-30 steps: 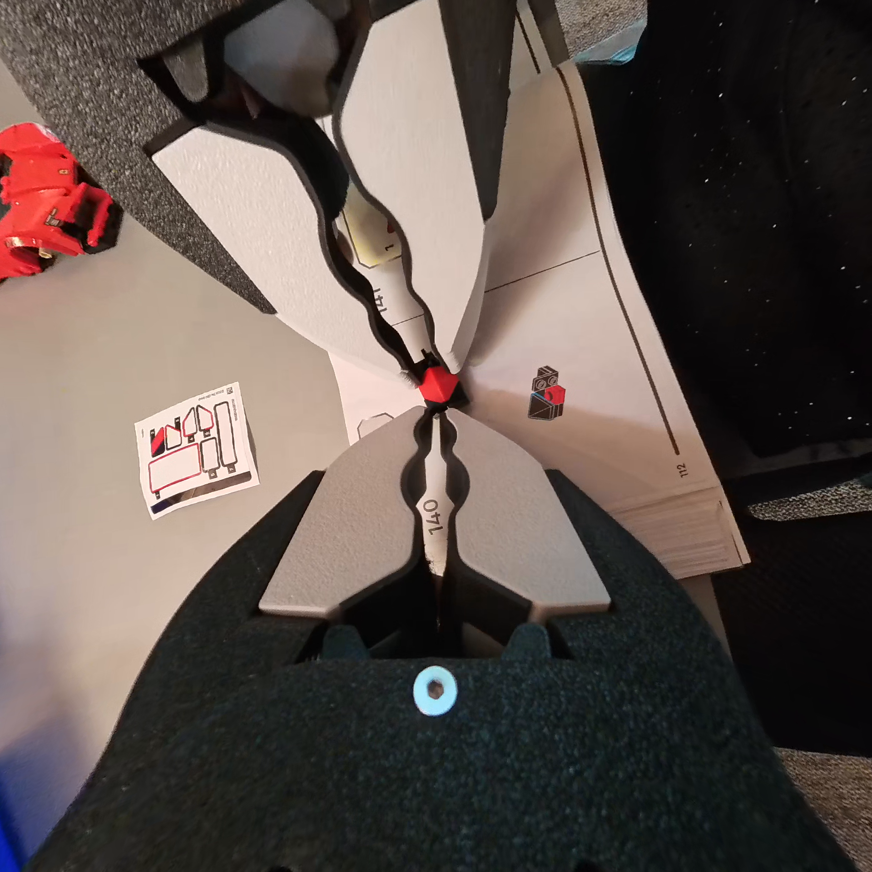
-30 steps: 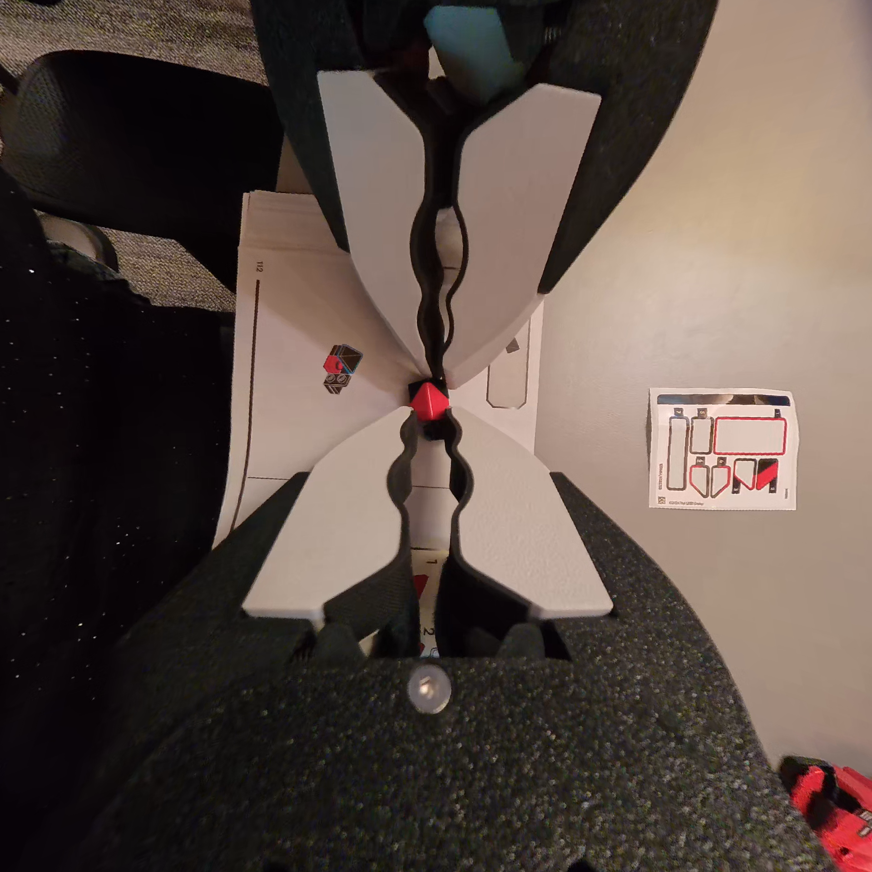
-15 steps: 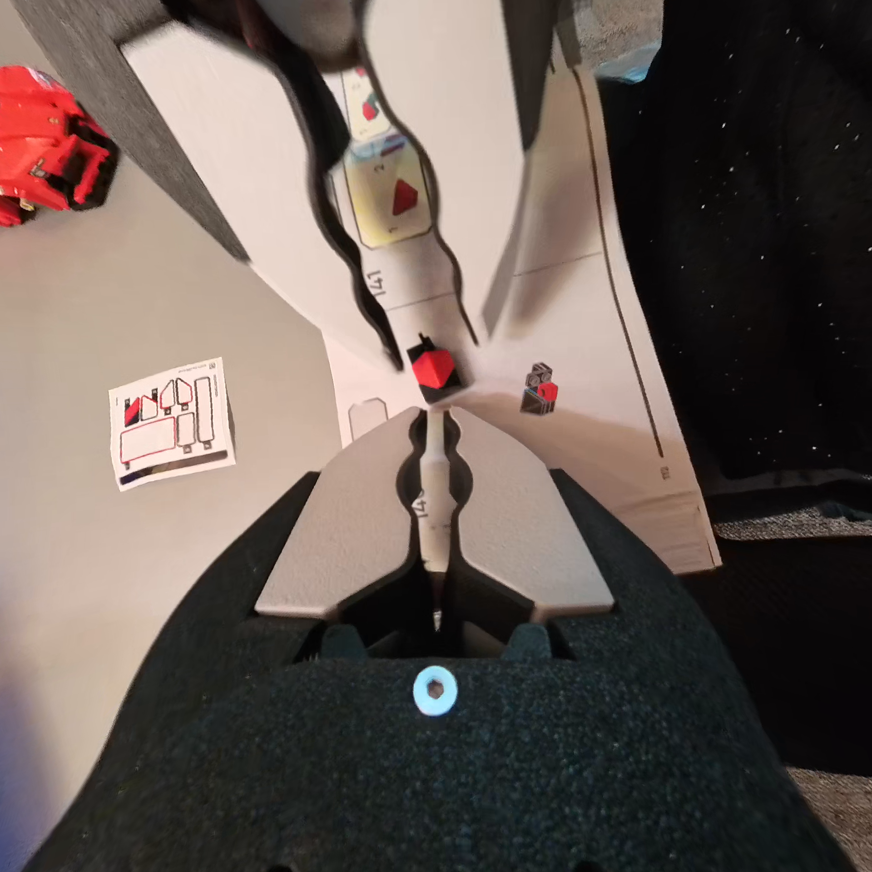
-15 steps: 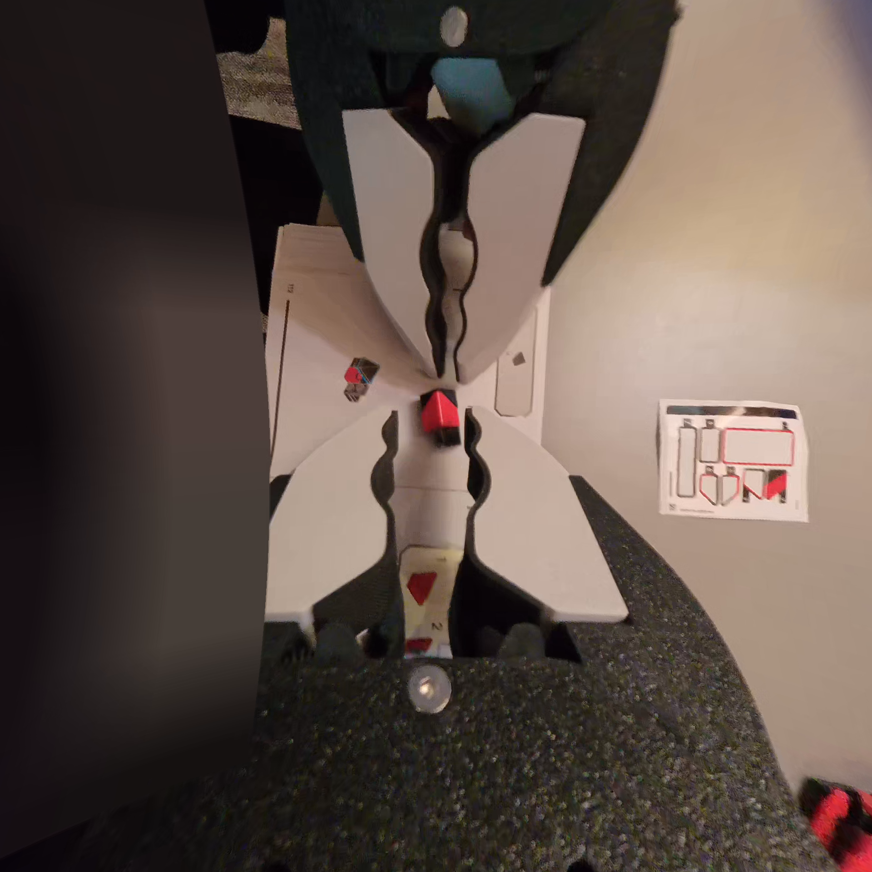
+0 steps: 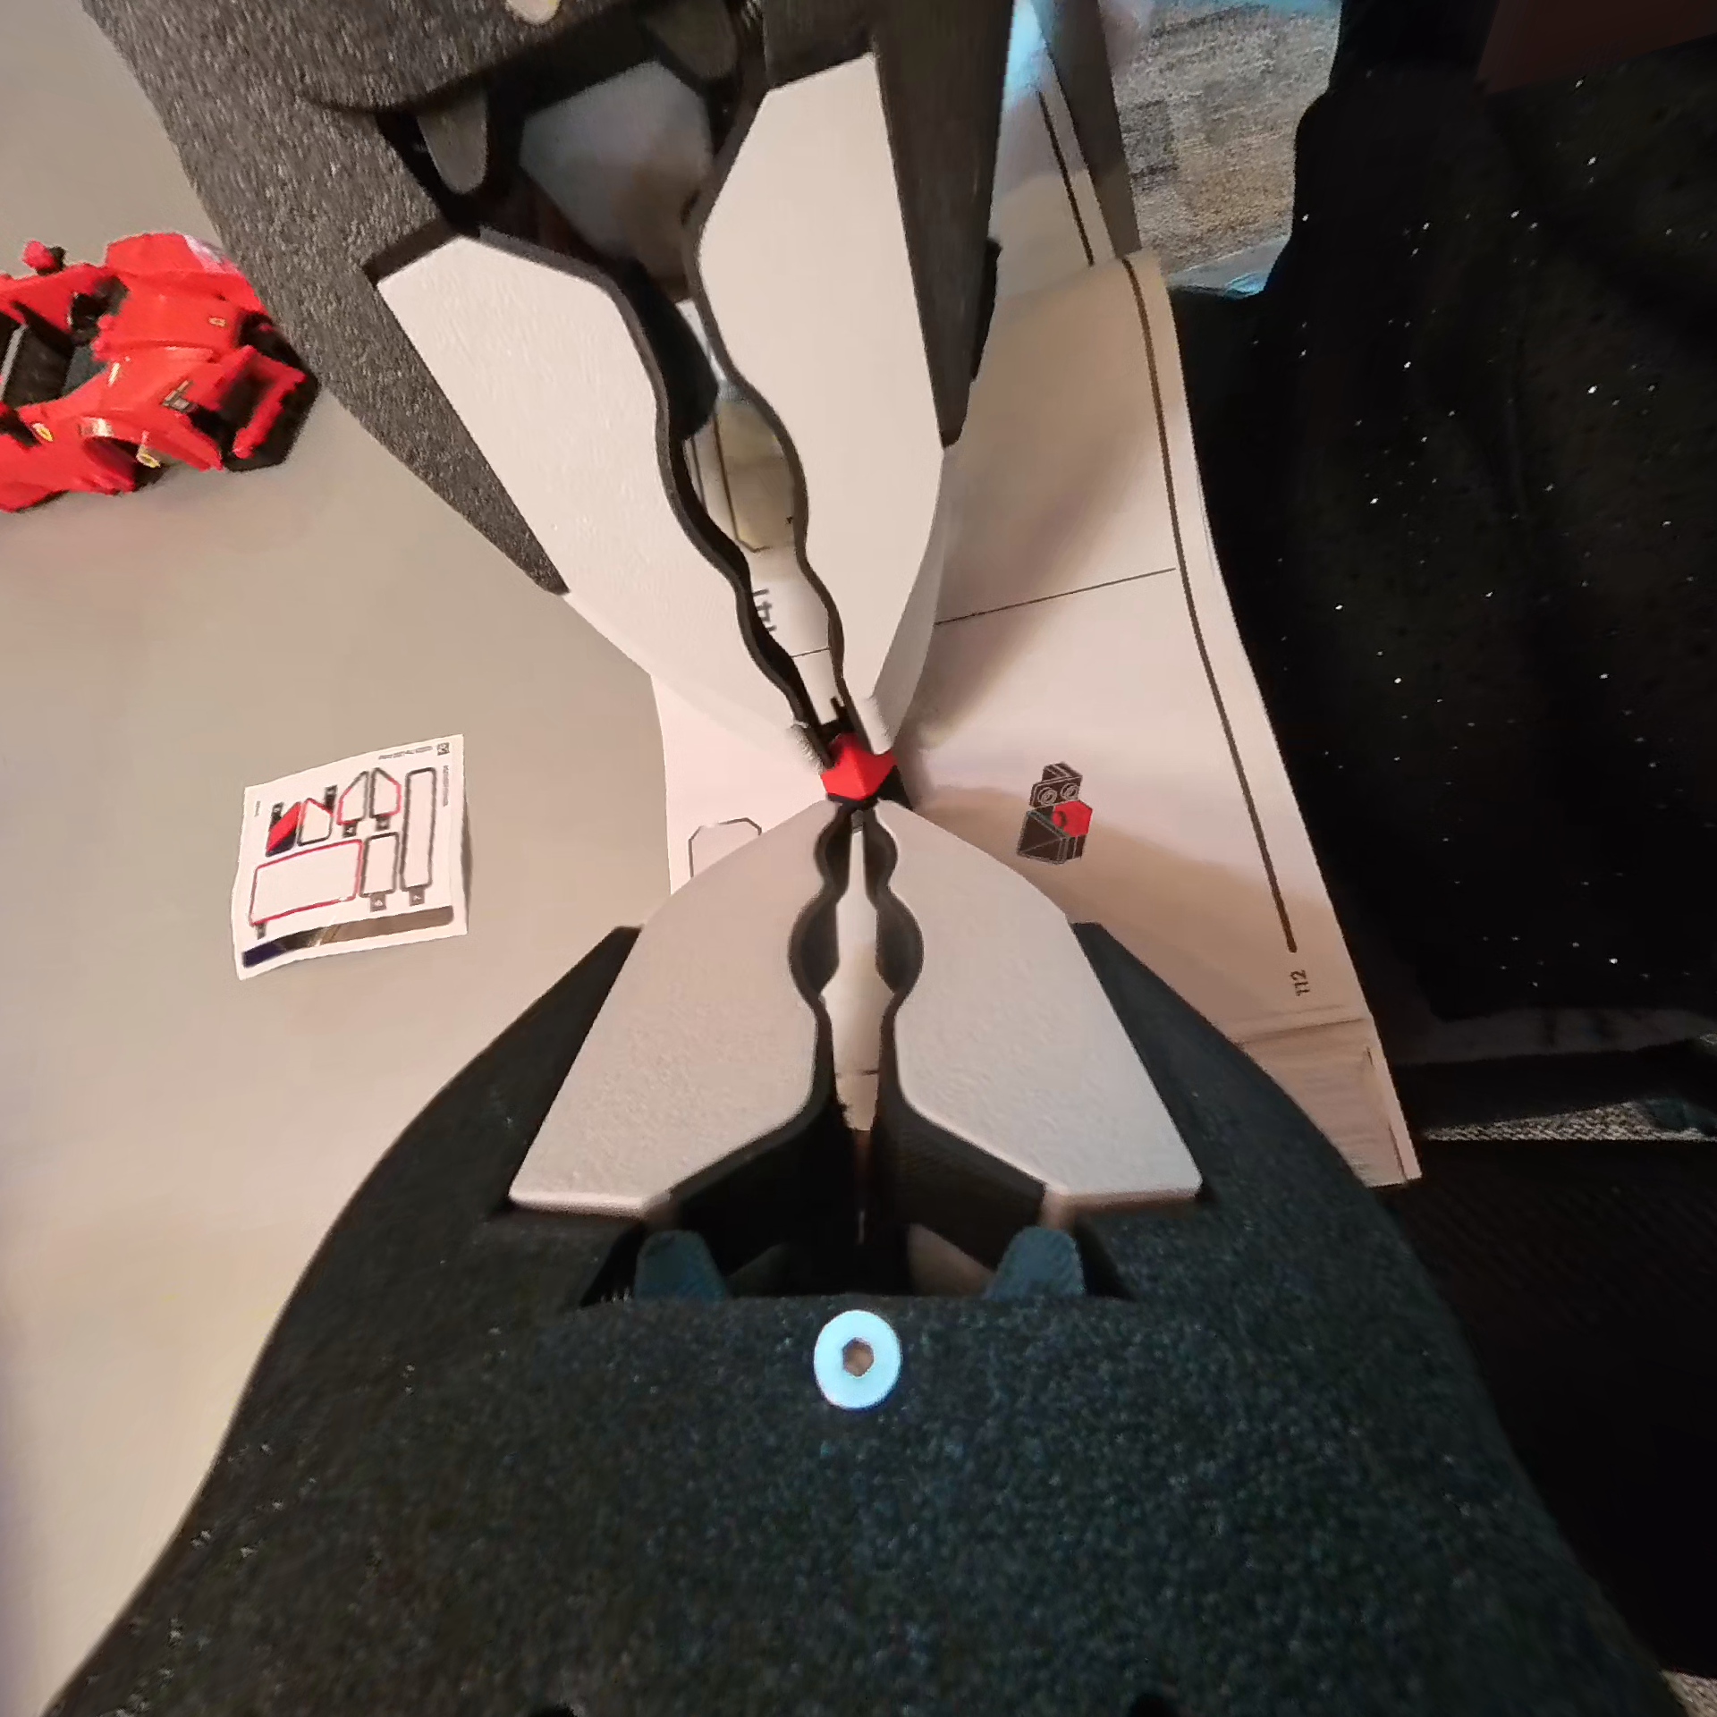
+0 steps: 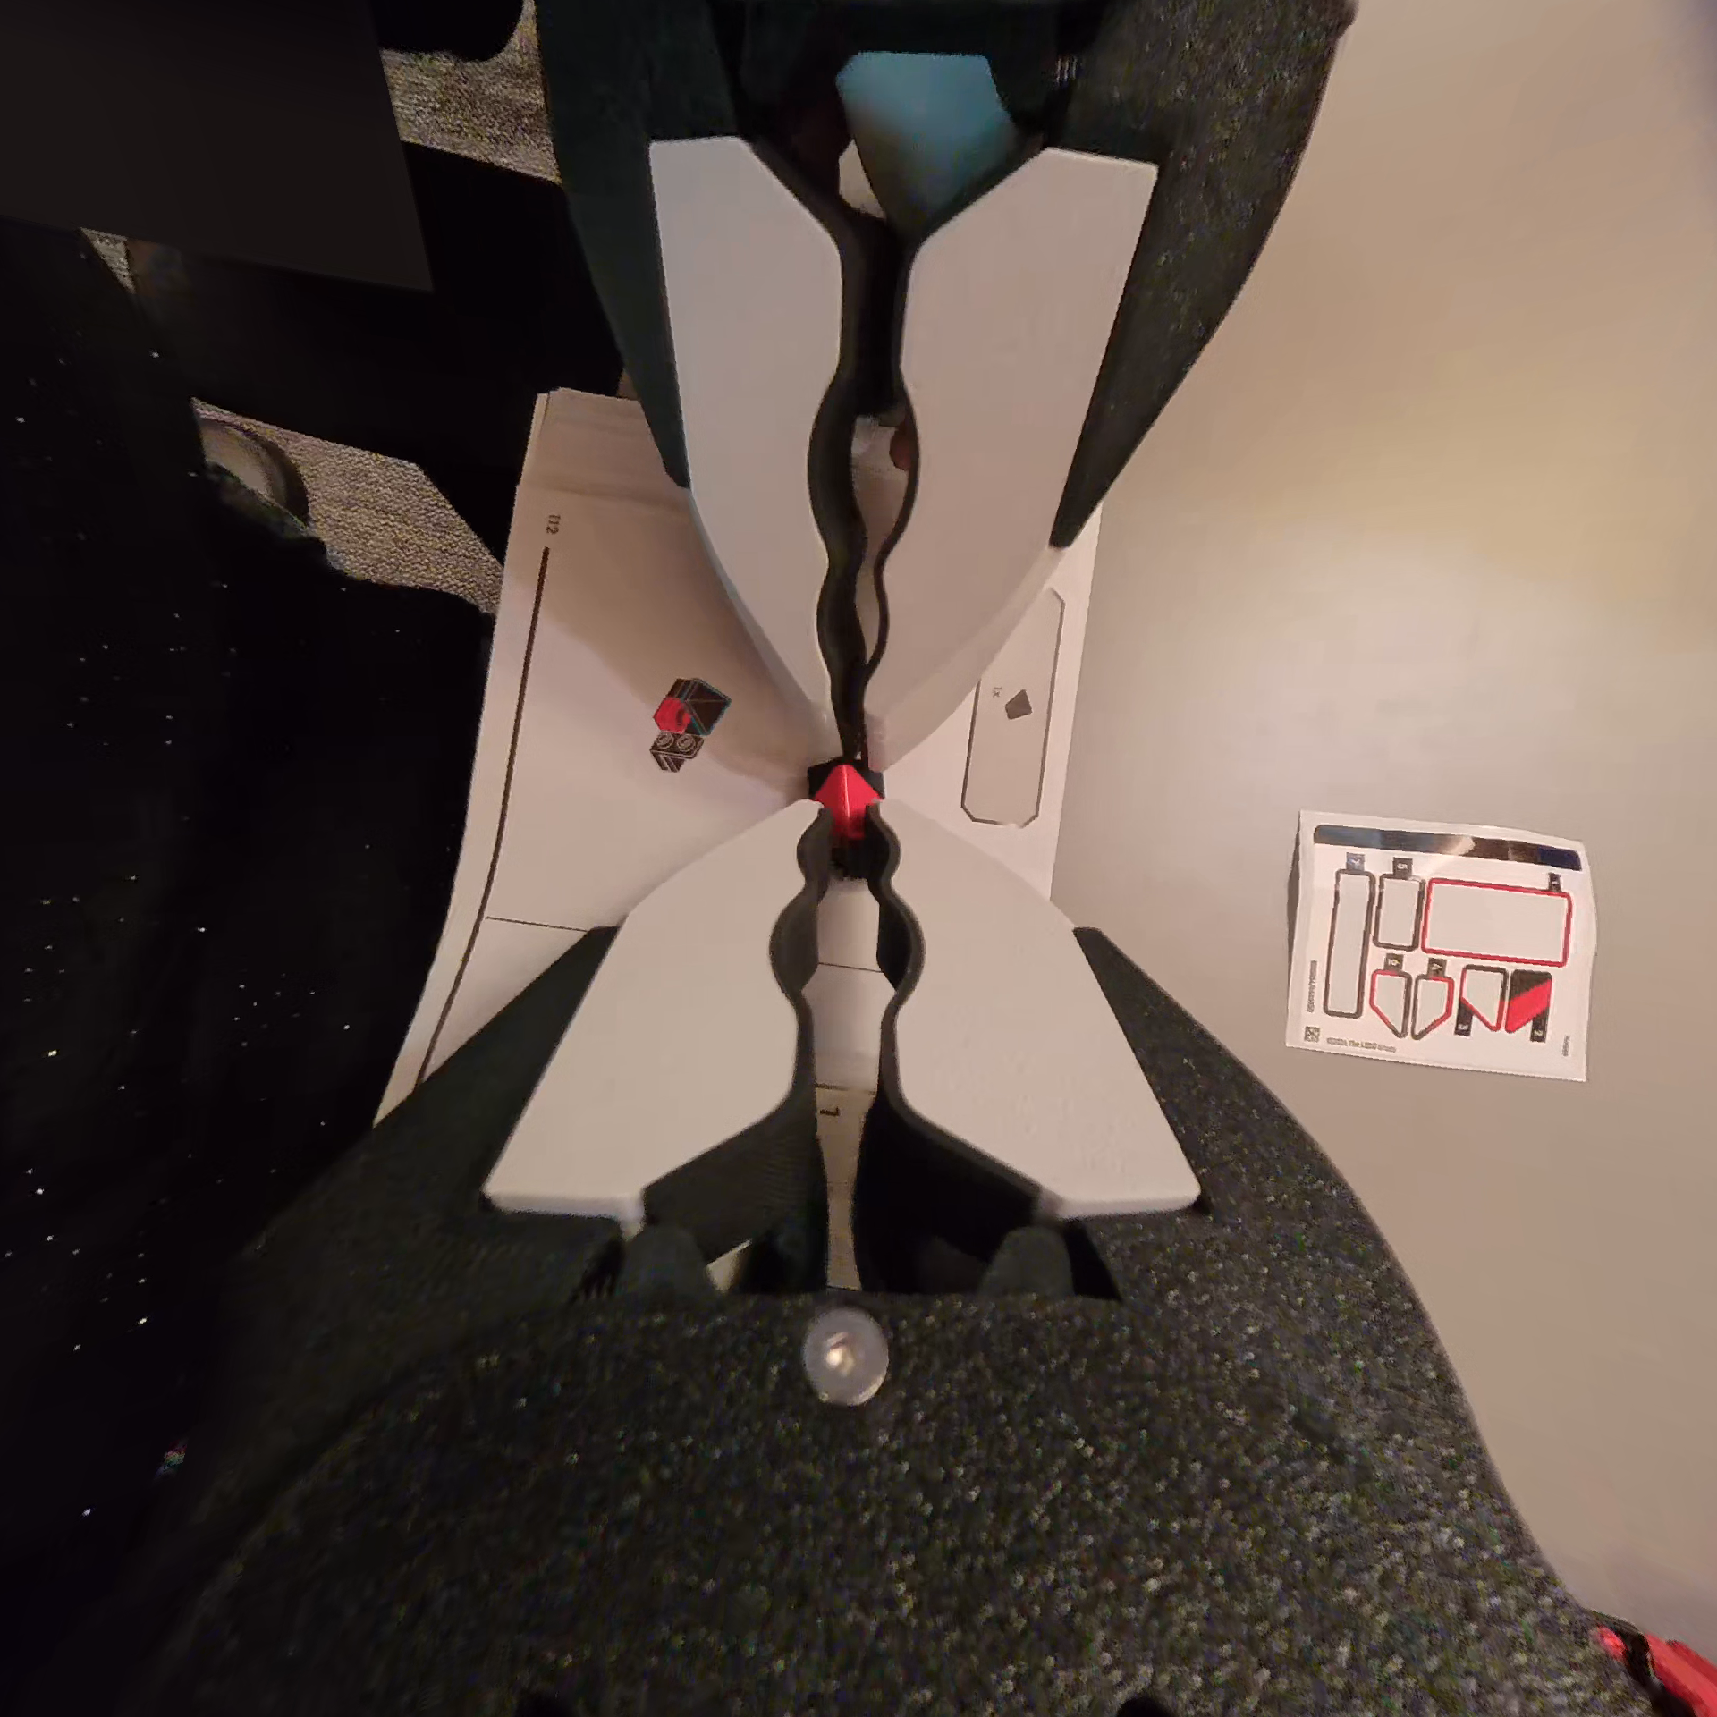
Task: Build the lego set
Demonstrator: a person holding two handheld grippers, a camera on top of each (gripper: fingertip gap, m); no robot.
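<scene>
Under both claws, a grey table (image 5: 279,1208), running off to the left of the left claw (image 5: 853,816). To that claw's right, dark speckled fabric (image 5: 1487,557), past the table's edge. Directly below the fingertips, an open instruction booklet (image 5: 1115,697), lying flat on the table with its outer edge at the fabric side and a small printed drawing of a block just right of the left claw's tips. Facing tip to tip over that page, the left claw and the right claw (image 6: 843,827), each reaching in from the opposite end of the other's view. Far ahead and to the left of the left claw, a red lego car (image 5: 139,372), resting on the table, well apart from the booklet. Nearer, to the left of the left claw, a sticker sheet (image 5: 351,855), flat on the table beside the booklet. Between the two sets of tips, held above the page, a small red-and-black lego piece (image 5: 857,776). Left claw pressed nearly together, nipping the piece's black end; right claw closed onto the piece from the other side, with only a narrow gap between its fingers.
</scene>
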